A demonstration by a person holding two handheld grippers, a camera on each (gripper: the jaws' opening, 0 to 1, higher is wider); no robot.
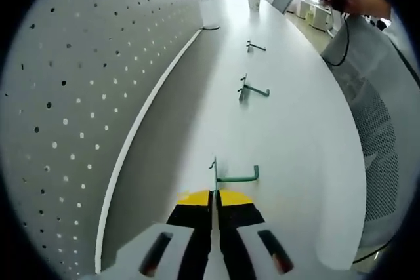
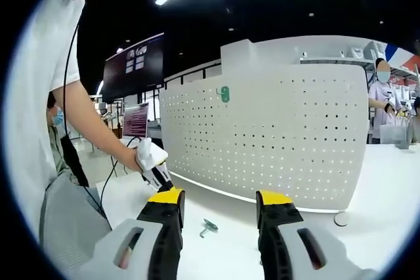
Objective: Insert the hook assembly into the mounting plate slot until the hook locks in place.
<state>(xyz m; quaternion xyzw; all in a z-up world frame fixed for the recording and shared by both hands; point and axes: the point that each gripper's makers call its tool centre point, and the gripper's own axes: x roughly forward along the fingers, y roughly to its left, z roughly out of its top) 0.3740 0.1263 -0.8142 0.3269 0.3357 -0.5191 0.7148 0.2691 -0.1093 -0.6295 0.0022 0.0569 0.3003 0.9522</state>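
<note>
In the left gripper view my left gripper (image 1: 214,196) is shut on a green wire hook (image 1: 231,176), whose stem rises from between the yellow tips while its arm points right. The white perforated mounting plate (image 1: 79,96) stands along the left, a short way off. In the right gripper view my right gripper (image 2: 220,199) is open and holds nothing. It faces the same plate (image 2: 275,136), which carries one green hook (image 2: 224,94) near its top. Another green hook (image 2: 209,227) lies on the table between the jaws. The left gripper (image 2: 152,162) hovers at the plate's left end.
Two more green hooks (image 1: 252,90) (image 1: 256,46) lie further along the white table (image 1: 295,129). A mesh chair back (image 1: 380,149) stands at the right. A dark monitor (image 2: 134,67) hangs at the left and a small round disc (image 2: 339,218) lies by the plate's foot.
</note>
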